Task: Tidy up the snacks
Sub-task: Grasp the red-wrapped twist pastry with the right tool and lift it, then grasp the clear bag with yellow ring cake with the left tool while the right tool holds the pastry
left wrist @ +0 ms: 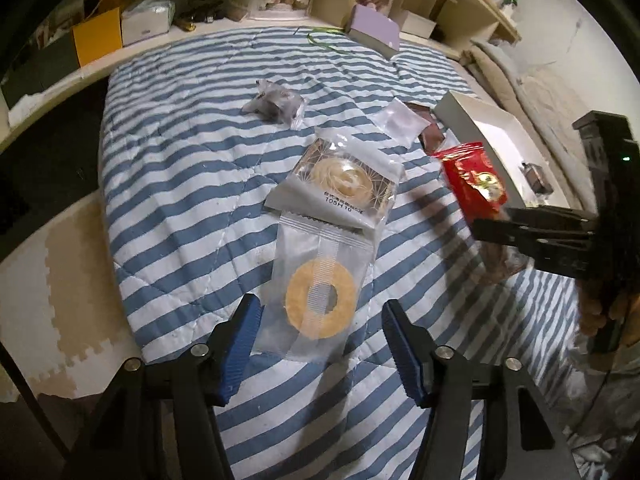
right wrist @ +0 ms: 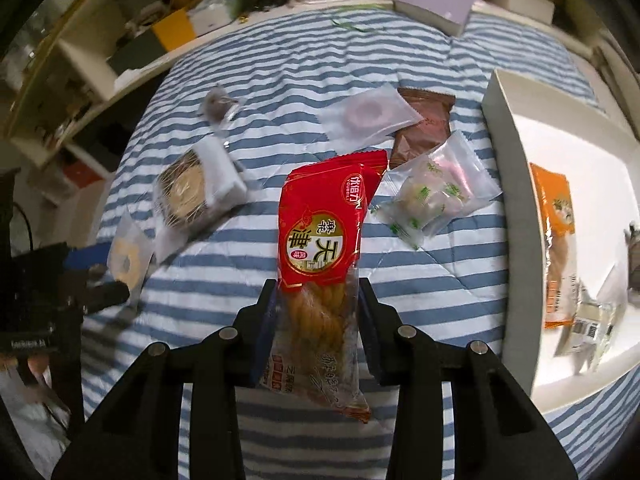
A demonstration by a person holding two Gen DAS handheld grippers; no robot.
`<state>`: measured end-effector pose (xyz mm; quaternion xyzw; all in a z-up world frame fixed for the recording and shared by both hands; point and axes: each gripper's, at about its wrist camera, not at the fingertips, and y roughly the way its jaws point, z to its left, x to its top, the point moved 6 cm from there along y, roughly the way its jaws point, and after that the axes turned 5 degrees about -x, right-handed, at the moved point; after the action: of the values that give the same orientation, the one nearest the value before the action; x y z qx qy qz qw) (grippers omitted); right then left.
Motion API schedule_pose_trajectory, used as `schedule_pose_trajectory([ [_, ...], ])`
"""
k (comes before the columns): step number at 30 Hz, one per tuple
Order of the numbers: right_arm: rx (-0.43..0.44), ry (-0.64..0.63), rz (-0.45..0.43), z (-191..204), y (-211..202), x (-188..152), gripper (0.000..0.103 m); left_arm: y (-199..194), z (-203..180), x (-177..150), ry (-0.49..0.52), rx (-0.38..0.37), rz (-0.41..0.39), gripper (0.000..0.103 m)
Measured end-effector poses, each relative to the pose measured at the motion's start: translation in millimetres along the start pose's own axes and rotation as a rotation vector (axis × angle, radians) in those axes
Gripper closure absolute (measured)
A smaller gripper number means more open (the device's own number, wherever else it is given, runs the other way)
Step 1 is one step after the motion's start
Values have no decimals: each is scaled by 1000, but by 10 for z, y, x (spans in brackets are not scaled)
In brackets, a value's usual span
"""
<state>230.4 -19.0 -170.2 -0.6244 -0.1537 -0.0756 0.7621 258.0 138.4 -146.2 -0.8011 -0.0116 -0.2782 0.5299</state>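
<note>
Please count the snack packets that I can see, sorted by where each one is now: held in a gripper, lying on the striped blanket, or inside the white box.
Held in a gripper: 1, the red twist-snack packet in the right gripper.
Lying on the striped blanket: 6.
Inside the white box: at least 2 can be told apart; the rest is blurred.
Total: at least 9.

Legible markings on two snack wrappers

The red foil packet of twisted fried dough (right wrist: 320,236) carries the white brand mark "优倍力 YOUBEILI" near its top and a round gold-and-white emblem with large characters "天津"; smaller print on its clear lower section is unreadable. The grey patterned wrapper with a round swirl cookie (left wrist: 343,179) shows the printed code "105H10" beneath one illegible line.
</note>
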Motion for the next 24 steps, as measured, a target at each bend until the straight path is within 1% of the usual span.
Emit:
schedule_pose_trajectory([
  [2,8,-15,-10,6,-69,-29,65,10,-41,-16,15,30,3,39],
  [5,16,-37,-27,34,-164,-42,65,89,-128,-31,65,95,21,39],
  [6,17,-48,-35,44,-210,-54,65,126,-161,-31,93,128,31,39],
  [8,21,-62,-45,68,-275,-63,65,179,-212,-25,125,163,42,42],
  [10,25,-78,-55,95,-348,-79,65,212,-247,-17,131,170,50,45],
  [12,29,-95,-66,120,-427,-90,65,230,-281,-16,142,174,60,46],
  [15,33,-118,-80,153,-516,-89,65,225,-308,-5,165,183,63,53],
  [20,35,-154,-113,183,-697,-66,65,104,-278,58,138,188,21,58],
  [24,44,-163,-139,170,-812,-24,65,-116,-305,101,110,192,-34,59],
])
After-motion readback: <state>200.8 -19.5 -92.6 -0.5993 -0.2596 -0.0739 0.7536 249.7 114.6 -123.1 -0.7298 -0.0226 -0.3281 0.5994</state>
